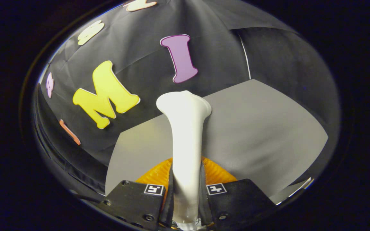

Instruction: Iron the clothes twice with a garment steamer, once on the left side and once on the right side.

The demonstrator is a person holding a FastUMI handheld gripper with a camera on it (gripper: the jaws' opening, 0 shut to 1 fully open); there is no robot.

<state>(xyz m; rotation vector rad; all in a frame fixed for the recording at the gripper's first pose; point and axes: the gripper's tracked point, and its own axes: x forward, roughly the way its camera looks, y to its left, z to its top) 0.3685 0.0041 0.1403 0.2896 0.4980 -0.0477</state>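
A white garment steamer [185, 138] runs straight ahead from between my fingers, its flared head widest at the far end. My gripper [186, 189] is shut on its handle, with both fingers pressing against its sides. An orange ribbed object [159, 175] lies directly under the steamer, just beyond the fingers. I cannot make out any clothes.
A grey tabletop [262, 134] spreads out ahead and to the right of the steamer. The black cloth wall [133, 57] rises behind the table's far edge. A thin white line [245, 54] runs down the wall at the back right.
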